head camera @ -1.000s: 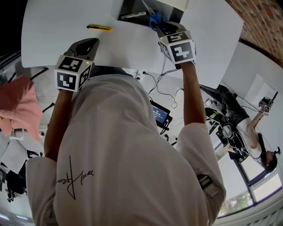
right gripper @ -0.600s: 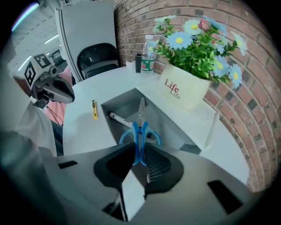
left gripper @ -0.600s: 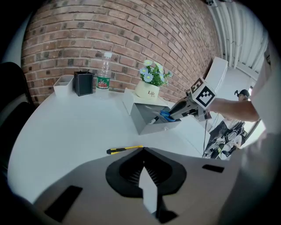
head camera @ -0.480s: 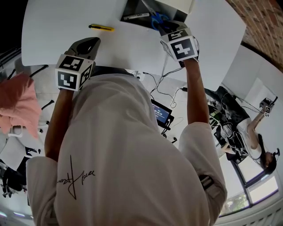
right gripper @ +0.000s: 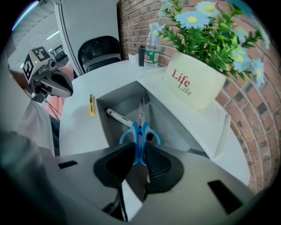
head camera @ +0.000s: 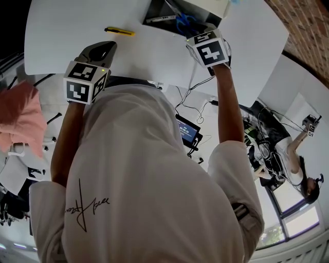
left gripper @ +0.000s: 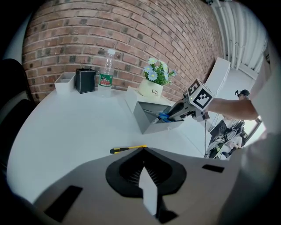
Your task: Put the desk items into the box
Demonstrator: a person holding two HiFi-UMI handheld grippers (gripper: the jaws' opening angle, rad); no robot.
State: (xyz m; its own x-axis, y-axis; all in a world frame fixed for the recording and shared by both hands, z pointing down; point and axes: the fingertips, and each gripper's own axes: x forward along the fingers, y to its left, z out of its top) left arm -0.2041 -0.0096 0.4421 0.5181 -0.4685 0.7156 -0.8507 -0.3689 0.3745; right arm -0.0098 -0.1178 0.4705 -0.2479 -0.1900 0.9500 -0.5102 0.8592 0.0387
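A grey open box (right gripper: 164,115) stands on the white table, with a white marker (right gripper: 118,117) lying inside. My right gripper (right gripper: 139,154) points steeply down over the box, shut on the handles of blue scissors (right gripper: 139,131) whose blades hang into it. From the head view the scissors (head camera: 184,21) show just beyond that gripper (head camera: 199,34). A yellow utility knife (left gripper: 127,149) lies on the table ahead of my left gripper (left gripper: 143,150), which is shut and empty. The knife (head camera: 119,31) is left of the box (head camera: 160,9).
A white flower pot (right gripper: 197,78) sits on the box's open lid, close to the right gripper. A water bottle (left gripper: 105,72), a black holder (left gripper: 85,80) and a white tray (left gripper: 64,81) stand at the table's far edge by the brick wall.
The right gripper has tilted slightly with the scissors over the box. The left gripper has stayed where it was.
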